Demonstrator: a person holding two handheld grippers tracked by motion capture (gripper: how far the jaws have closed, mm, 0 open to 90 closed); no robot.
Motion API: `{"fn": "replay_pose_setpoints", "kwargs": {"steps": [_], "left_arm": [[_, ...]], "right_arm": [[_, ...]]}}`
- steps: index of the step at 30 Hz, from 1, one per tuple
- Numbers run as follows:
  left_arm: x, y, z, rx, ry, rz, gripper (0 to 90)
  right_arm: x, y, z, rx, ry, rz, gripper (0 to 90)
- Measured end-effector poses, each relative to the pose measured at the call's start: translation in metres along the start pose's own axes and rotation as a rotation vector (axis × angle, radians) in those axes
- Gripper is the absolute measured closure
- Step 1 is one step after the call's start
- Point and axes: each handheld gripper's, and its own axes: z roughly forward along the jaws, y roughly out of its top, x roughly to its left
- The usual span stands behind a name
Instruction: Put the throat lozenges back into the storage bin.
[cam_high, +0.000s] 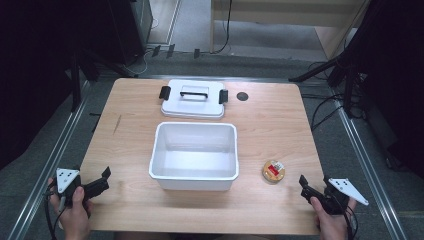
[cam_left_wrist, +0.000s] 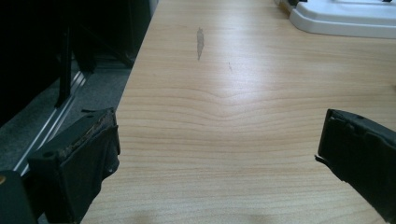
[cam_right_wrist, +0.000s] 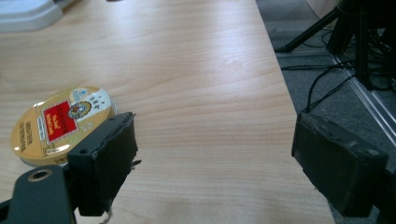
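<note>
Nearest edge of the worktop (cam_high: 135, 200): pale wood with a wavy grain, a person's hands coming in at both near corners. Left gripper (cam_high: 102, 181) held low over the near-left corner, jaws spread wide, nothing between them; the left gripper view looks along bare wood past a small dark scuff (cam_left_wrist: 200, 42). Right gripper (cam_high: 303, 186) at the near-right corner, jaws likewise spread and empty, with a grey three-cornered plate on top. Just ahead and left of it lies a small round tin (cam_high: 273, 171), flat on the wood, gold lid with a red label; in the right gripper view it sits just beyond the gripper's left jaw, whether touching cannot be told. Mid-worktop: an open white rectangular tub (cam_high: 193, 180), nothing seen inside it. Behind it, near the far edge, a white lid (cam_high: 192, 107) lying flat, black handle on top and black clips at both ends. A dark round hole (cam_high: 242, 96) in the wood just right of the lid. Beyond: grey floor, metal rails along both sides, black stand legs and loose cables at right, a light wooden frame at the far back.
</note>
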Motion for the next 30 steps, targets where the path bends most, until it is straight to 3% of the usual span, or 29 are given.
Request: {"fn": "replay_pose_setpoints", "kwargs": {"steps": [2,3,4,5,6,8,10,11,12,14,15,16,17,20,22,25,26,27,28,30], "left_arm": [[-0.001,0.000,0.000,0.000,-0.002,0.008,0.0],[-0.001,0.000,0.000,0.000,-0.002,0.008,0.0],[-0.003,-0.001,-0.001,0.001,-0.004,0.020,0.0],[-0.003,-0.001,-0.001,0.001,-0.004,0.020,0.0],[-0.005,-0.001,-0.001,0.006,-0.011,0.034,0.0],[-0.006,-0.001,-0.001,0.005,-0.014,0.040,0.0],[-0.005,-0.001,-0.001,0.008,-0.019,0.040,0.0],[-0.005,-0.001,-0.001,0.008,-0.019,0.040,0.0],[-0.005,-0.001,0.000,0.011,-0.022,0.033,0.0],[-0.004,0.000,0.000,0.017,-0.024,0.030,0.0],[-0.004,0.000,0.000,0.017,-0.024,0.030,0.0],[-0.004,0.000,0.000,0.017,-0.024,0.032,0.0],[-0.004,0.000,0.000,0.017,-0.024,0.032,0.0],[-0.004,-0.001,-0.001,0.010,-0.031,0.033,0.0],[-0.004,-0.001,0.000,0.012,-0.035,0.031,0.0],[-0.004,0.000,0.000,0.022,-0.038,0.031,0.0],[-0.004,0.000,0.001,0.025,-0.038,0.032,0.0],[-0.004,0.000,0.001,0.025,-0.038,0.032,0.0],[-0.005,0.000,0.001,0.025,-0.042,0.032,0.0],[-0.005,0.000,0.001,0.028,-0.043,0.035,0.0]], "right_arm": [[0.005,0.003,-0.001,0.024,-0.001,-0.046,14.1],[0.005,0.003,-0.001,0.024,-0.001,-0.046,14.1],[0.010,0.006,-0.002,0.058,0.008,-0.087,14.0],[0.010,0.006,-0.002,0.058,0.008,-0.087,14.0],[0.013,0.011,-0.002,0.094,0.030,-0.115,13.9],[0.016,0.014,-0.002,0.118,0.034,-0.126,13.9],[0.022,0.025,-0.001,0.193,0.043,-0.172,13.9],[0.022,0.025,-0.001,0.193,0.043,-0.172,13.9],[0.027,0.033,0.002,0.260,0.053,-0.212,14.5],[0.033,0.039,0.006,0.360,0.081,-0.245,14.2],[0.033,0.039,0.006,0.360,0.081,-0.245,14.2],[0.041,0.045,0.010,0.420,0.083,-0.302,13.6],[0.041,0.045,0.010,0.420,0.083,-0.302,13.6],[0.052,0.058,0.017,0.514,0.093,-0.357,12.5],[0.056,0.066,0.021,0.574,0.120,-0.360,10.6],[0.064,0.073,0.031,0.726,0.167,-0.358,0.2],[0.067,0.075,0.035,0.770,0.165,-0.363,0.0],[0.067,0.075,0.035,0.770,0.165,-0.363,0.0],[0.075,0.079,0.041,0.813,0.118,-0.385,0.0],[0.082,0.083,0.047,0.829,0.109,-0.406,0.0]]}}
